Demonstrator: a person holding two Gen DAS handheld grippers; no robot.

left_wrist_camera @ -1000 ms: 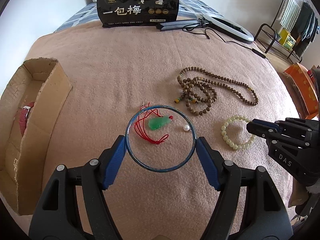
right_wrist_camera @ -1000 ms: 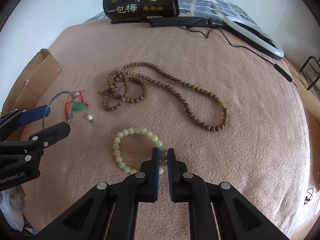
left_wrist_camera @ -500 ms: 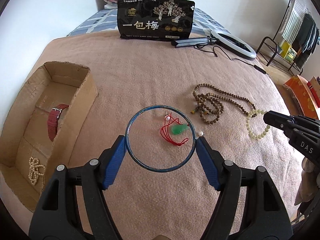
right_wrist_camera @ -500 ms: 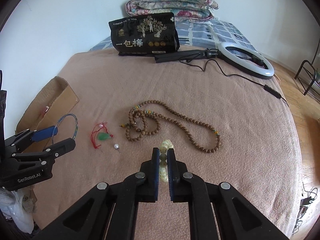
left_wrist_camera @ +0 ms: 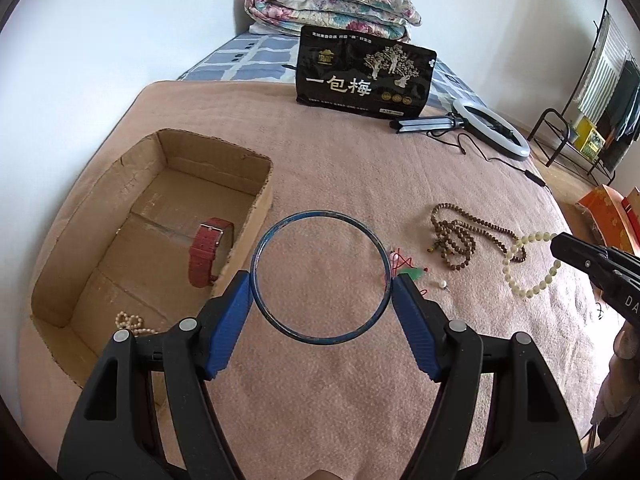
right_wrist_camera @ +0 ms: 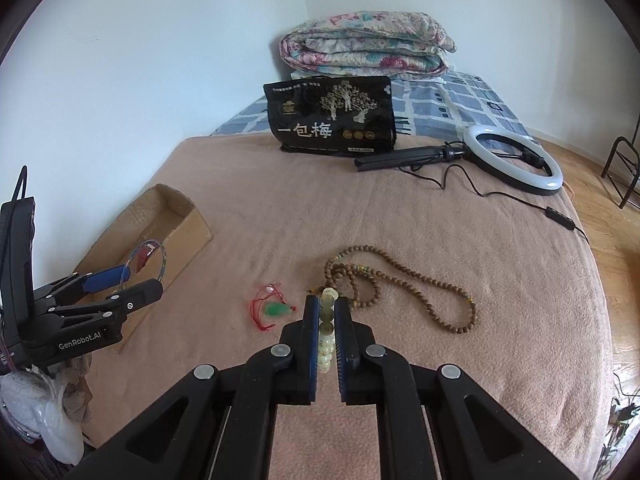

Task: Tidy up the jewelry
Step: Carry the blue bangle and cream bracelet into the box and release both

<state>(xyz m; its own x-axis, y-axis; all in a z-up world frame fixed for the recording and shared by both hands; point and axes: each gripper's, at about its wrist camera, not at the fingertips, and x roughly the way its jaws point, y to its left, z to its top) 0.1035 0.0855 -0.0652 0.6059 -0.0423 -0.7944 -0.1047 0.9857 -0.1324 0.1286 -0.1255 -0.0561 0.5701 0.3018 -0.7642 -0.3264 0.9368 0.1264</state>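
Both tools: lifted higher off the bed since a second ago.
Left tool [left_wrist_camera: 322, 300]: clamped across blue bangle [left_wrist_camera: 320, 276], cardboard box [left_wrist_camera: 132, 216] now just left.
Right tool [right_wrist_camera: 327, 316]: shut on pale bead bracelet [right_wrist_camera: 326, 332], now raised clear.

- Cardboard box [left_wrist_camera: 256, 200]: open-topped, standing on the pink blanket.
- Blue bangle [left_wrist_camera: 320, 278]: a thin ring held up just right of the box, clamped across its width.
- Red watch strap [left_wrist_camera: 206, 252]: lying inside the box.
- Pearl strand [left_wrist_camera: 130, 322]: bunched in the box's near corner.
- Jade pendant [right_wrist_camera: 276, 309] on red cord: flat on the blanket, right of the box.
- Brown bead necklace [right_wrist_camera: 400, 284]: loosely coiled, farther right of the box.
- Pale green bead bracelet [left_wrist_camera: 528, 266]: hanging lifted, farthest from the box.
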